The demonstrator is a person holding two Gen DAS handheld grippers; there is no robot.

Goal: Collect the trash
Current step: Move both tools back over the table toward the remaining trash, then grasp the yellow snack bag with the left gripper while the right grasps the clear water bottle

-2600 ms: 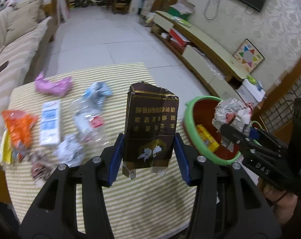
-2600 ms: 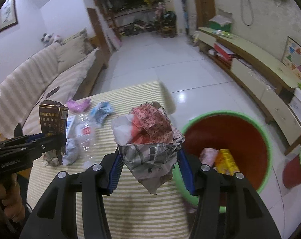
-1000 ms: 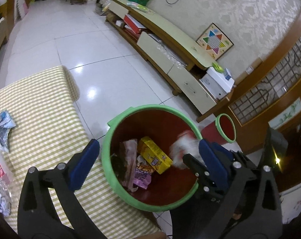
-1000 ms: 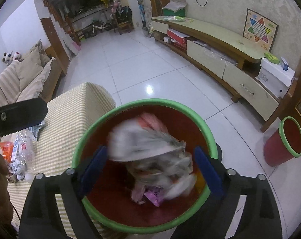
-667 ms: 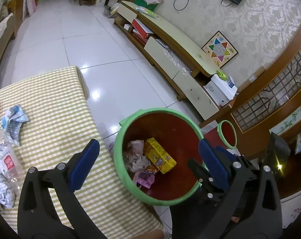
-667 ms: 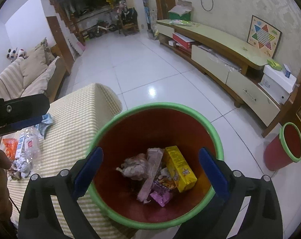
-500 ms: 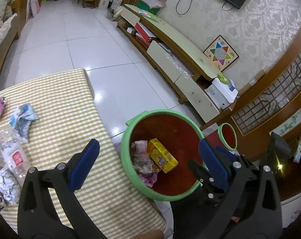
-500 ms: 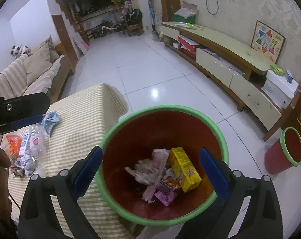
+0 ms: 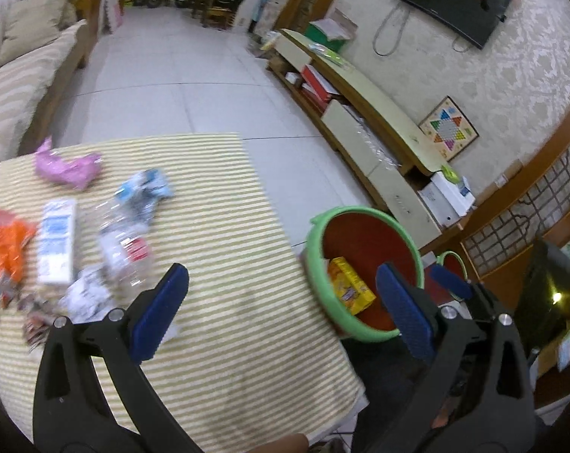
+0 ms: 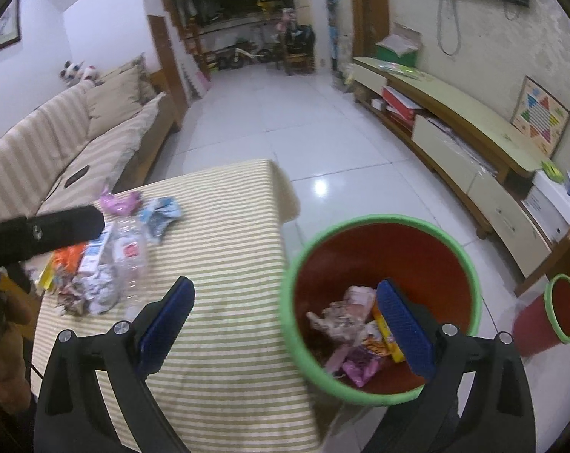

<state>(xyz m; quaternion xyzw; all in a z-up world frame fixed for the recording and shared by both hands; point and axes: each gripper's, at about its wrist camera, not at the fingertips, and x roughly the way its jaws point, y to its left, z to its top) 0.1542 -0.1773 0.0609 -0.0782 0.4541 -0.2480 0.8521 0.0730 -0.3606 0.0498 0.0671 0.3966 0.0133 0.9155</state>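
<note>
Both hand-held grippers, left (image 9: 283,311) and right (image 10: 285,324), gape empty; remaining trash (image 9: 124,241) lies heaped at the counter's (image 9: 224,264) left, so a grab may snag the cloth, crush the slippery bottle or scatter neighbouring scraps.

Left hand-held gripper (image 9: 281,309) and right hand-held gripper (image 10: 285,321) both gape wide, empty, angled downward.

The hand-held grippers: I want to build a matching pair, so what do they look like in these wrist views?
Both look alike. The left hand-held gripper has two black plastic arms in a forked frame, silver round bolts at the joints, and long blue pads with a fine dimpled texture on the inner faces. The right hand-held gripper shows the same black frame, silver bolts and blue textured pads. No cables or sleeves are visible.
</note>
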